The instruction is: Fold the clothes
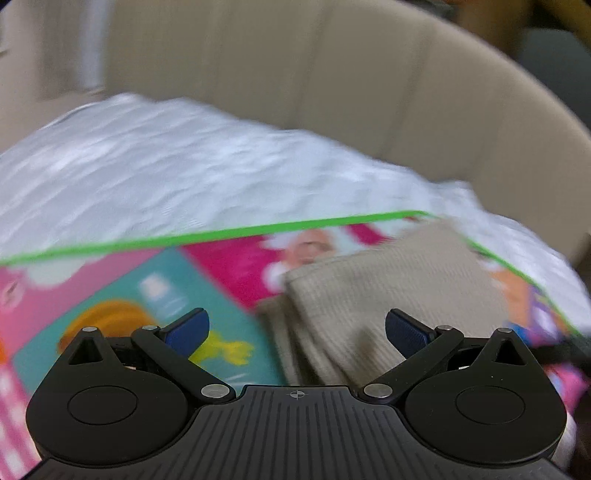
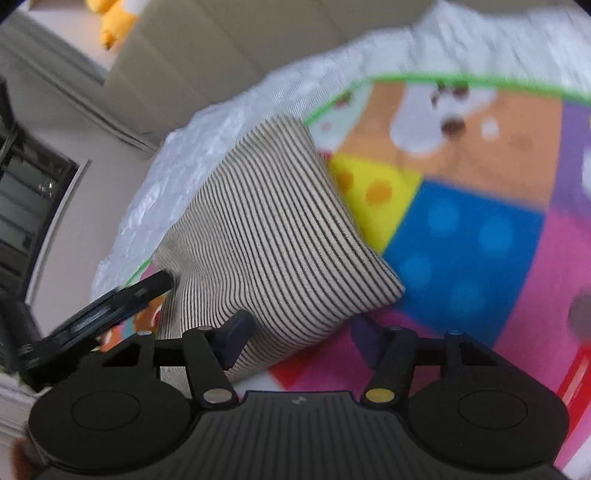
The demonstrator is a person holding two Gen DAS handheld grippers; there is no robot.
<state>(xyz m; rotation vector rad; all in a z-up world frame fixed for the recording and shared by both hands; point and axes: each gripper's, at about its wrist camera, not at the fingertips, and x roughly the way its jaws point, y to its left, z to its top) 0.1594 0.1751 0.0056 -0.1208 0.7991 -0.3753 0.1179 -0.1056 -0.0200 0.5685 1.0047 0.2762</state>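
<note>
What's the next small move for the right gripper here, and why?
Probably ease the right gripper forward and close on the near edge of the striped garment. That edge lies between its parted fingers with no firm pinch showing, and the left gripper hovers open above the cloth, so nothing seems to hold the fold.

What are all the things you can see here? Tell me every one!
striped garment: one, beige with thin dark stripes, folded, on the play mat
play mat: one, many bright colours with a green edge, on the white cover
white cover: one, white, crinkly, under the mat
padded headboard: one, beige, behind the cover
yellow plush toy: one, top left of the right wrist view
left gripper: black, blue pads, open
right gripper: black, partly open over the garment's corner
</note>
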